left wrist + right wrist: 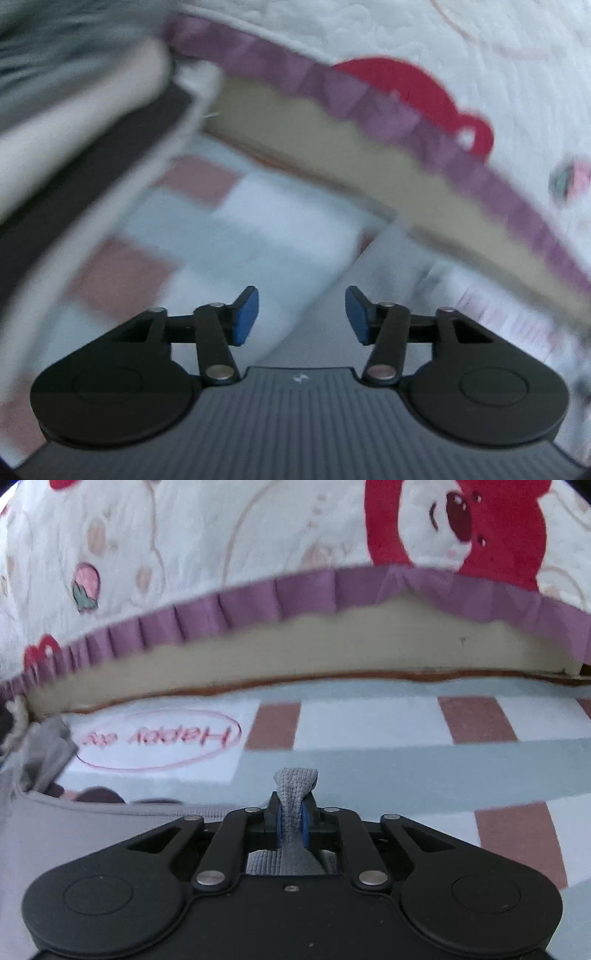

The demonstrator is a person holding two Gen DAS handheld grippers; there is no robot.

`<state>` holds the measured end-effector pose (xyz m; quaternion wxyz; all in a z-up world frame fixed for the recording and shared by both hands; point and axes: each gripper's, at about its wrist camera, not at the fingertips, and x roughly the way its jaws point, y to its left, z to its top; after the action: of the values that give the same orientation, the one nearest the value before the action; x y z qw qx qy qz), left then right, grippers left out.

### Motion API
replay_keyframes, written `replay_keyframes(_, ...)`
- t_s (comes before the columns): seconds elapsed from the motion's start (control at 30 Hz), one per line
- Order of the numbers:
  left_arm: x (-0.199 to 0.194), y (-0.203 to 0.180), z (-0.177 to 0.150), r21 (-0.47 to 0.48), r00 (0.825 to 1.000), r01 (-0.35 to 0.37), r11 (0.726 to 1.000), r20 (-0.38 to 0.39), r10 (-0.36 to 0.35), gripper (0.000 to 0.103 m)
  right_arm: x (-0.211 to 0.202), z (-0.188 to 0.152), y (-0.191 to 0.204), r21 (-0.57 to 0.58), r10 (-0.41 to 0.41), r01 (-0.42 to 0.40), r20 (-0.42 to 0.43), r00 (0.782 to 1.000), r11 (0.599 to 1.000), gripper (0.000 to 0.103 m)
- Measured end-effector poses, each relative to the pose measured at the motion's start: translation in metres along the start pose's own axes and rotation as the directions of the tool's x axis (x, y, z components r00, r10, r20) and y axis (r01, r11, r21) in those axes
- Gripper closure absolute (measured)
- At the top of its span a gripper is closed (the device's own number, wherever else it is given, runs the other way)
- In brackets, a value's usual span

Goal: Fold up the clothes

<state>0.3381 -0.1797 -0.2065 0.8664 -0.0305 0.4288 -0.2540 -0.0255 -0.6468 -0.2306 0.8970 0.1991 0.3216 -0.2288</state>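
My right gripper (pixel 291 819) is shut on a bunched fold of grey knit cloth (pixel 295 779), which sticks up between the blue pads. The rest of the grey garment (pixel 55 834) spreads out to the lower left over the floor mat. In the blurred left wrist view, my left gripper (pixel 302 317) stands open with nothing between its blue pads (pixel 245 317). A pale grey strip (pixel 332 280), possibly the garment, runs diagonally beneath it.
A bed stands ahead, with a white quilt printed with a red bear (pixel 509 535), a purple frill (pixel 258 598) and a tan mattress side (pixel 295 657). A checked pale mat (pixel 369 723) with pink squares covers the floor. A blurred dark and white object (pixel 92 177) is at the left.
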Motion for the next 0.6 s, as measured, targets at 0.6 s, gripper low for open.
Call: replay_keyframes(0.6,-0.173,0.105,-0.193,-0.528,0.949,0.224,0.819,-0.074,-0.308,0.045,-0.159,-0.144,0.023,0.387,0.01,0.02,-0.075,0.997,0.922,0.068)
